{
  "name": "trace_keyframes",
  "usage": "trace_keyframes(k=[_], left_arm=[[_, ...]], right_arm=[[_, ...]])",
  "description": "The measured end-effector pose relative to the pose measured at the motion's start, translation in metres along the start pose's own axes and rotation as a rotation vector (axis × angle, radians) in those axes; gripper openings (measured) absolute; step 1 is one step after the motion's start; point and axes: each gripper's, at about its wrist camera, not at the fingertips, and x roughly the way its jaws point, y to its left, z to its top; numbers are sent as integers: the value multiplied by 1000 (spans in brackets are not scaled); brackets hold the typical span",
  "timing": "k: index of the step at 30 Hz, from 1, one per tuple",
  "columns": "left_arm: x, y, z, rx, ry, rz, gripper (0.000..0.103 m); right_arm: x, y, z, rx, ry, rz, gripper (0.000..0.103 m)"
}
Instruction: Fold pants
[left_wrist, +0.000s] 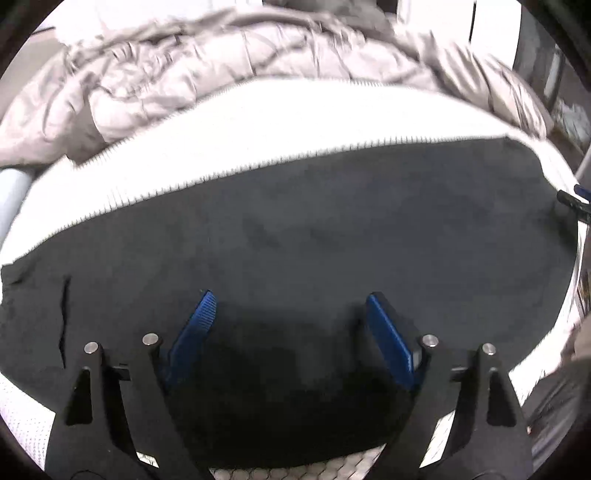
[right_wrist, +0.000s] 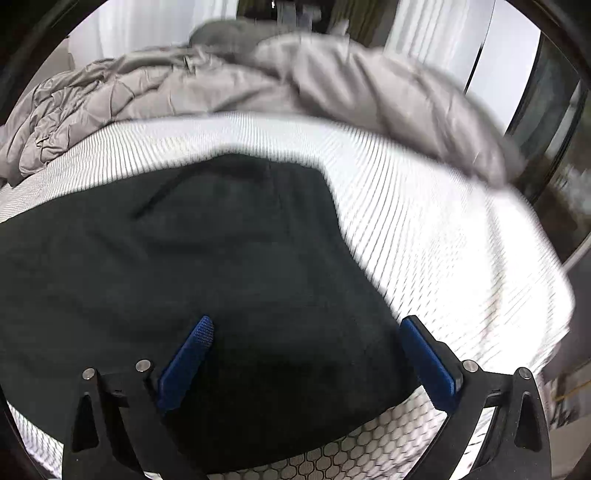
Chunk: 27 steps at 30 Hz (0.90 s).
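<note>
Each hand-held gripper (left_wrist: 287, 301) (right_wrist: 309, 326) has black angular arms, silver round pins and ribbed blue finger pads (left_wrist: 201, 317).

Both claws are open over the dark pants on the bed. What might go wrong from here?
1. The pants lie flat and smooth, so a claw may pinch the white mattress cover along with them.
2. The grey duvet is bunched just beyond the pants and may snag a fold made that way.
3. Both views are motion-blurred, so edges are hard to judge.
</note>
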Motion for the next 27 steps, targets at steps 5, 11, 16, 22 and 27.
trace_keyframes(k=[5,11,16,22,27], left_arm=[[22,-27,20,34,21,-39,77],[53,-11,26,55,101,-4,73],[56,35,20,-52,113,61,75],[29,33,37,-24,21,72,70],[60,40,43,-55,104,61,70]], right_arm=[[-8,37,25,-40,-51,168,102],[45,88,27,-288,81,131,102],[66,-7,31,-16,76,-143,103],[48,-36,40,112,-9,41,100],[65,-16,85,158,-37,198,97]])
